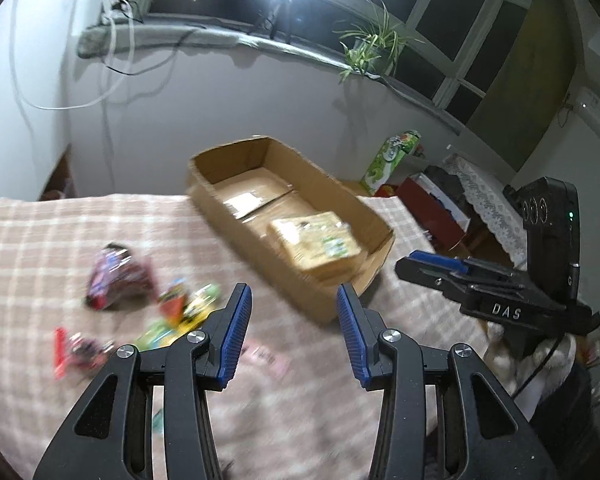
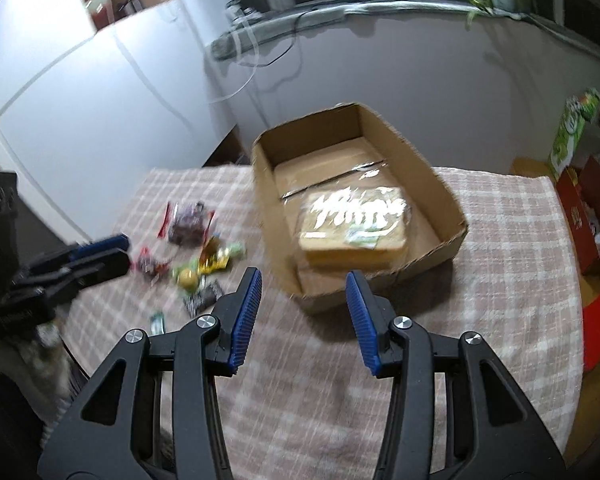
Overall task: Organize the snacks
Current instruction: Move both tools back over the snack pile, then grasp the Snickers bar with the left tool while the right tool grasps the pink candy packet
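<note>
**Left wrist view: both tongs released, loose snacks waiting beside the box**

Left wrist view is showing the left tongs [image 1: 294, 300] standing apart with nothing between the pads, hovering over the checked cloth on the worktop [image 1: 28, 248]. Right tongs [image 2: 303, 286] are likewise released and empty. A cardboard box [image 2: 456, 220] is sitting at the far middle of the worktop, already holding a flat yellow packet [image 2: 352, 220] near its front end. Small snack packets [image 2: 196, 256] are lying scattered on the cloth to the left of the box, apart from it.

Judgement: a next packet is being sought. Doing it well: approaching one packet from above, closing across its narrow side, avoiding neighbours, then setting it in the bare rear half of the box. Motion blur is limiting detail.
</note>
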A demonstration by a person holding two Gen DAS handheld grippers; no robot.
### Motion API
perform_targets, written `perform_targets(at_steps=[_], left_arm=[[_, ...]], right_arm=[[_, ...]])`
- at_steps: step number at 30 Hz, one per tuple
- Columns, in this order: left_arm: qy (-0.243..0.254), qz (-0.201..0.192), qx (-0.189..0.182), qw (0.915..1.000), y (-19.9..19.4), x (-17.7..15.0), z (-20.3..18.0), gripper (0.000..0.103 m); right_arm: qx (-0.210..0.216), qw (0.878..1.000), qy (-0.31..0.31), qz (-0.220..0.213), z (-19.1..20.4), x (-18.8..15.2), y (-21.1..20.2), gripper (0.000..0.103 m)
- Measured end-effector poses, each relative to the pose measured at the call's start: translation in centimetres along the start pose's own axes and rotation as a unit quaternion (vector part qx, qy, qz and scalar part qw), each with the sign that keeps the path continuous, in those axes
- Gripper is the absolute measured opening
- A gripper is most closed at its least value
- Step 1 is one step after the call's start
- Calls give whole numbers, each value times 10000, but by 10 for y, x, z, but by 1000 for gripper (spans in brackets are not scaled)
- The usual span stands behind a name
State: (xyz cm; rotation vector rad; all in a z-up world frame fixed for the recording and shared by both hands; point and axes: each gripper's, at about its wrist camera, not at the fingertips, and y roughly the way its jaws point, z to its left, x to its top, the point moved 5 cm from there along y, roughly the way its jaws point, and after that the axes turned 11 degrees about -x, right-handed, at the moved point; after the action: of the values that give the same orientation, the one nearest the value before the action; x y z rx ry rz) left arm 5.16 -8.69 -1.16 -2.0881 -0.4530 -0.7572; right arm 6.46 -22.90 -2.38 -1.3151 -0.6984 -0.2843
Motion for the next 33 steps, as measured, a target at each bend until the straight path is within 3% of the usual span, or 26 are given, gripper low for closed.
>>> perform_targets(at_steps=[1,4,12,17,24,33], left_arm=[[17,-9,76,10000,-8,-6,4,44],[-12,-2,266,9996,-28,-27,16,44],[-21,400,739,9965,-56,-96,37,44],[170,696,954,9929,-49,-128,36,44],[183,828,905,9923,-35,-143,39,44],[136,1112,859,9900,-17,-153,50,44]], right_arm=[[-7,10000,-77,24,4,-4,0,47],[21,9995,-298,108,18,-16,0,66],[69,9968,-710,355,51,-38,12,66],[-215,9869,-1520,495,81,-54,31,66],[-235,9761,-2021,758,99,-59,63,66],[-164,9717,-2148,973,100,-47,91,66]])
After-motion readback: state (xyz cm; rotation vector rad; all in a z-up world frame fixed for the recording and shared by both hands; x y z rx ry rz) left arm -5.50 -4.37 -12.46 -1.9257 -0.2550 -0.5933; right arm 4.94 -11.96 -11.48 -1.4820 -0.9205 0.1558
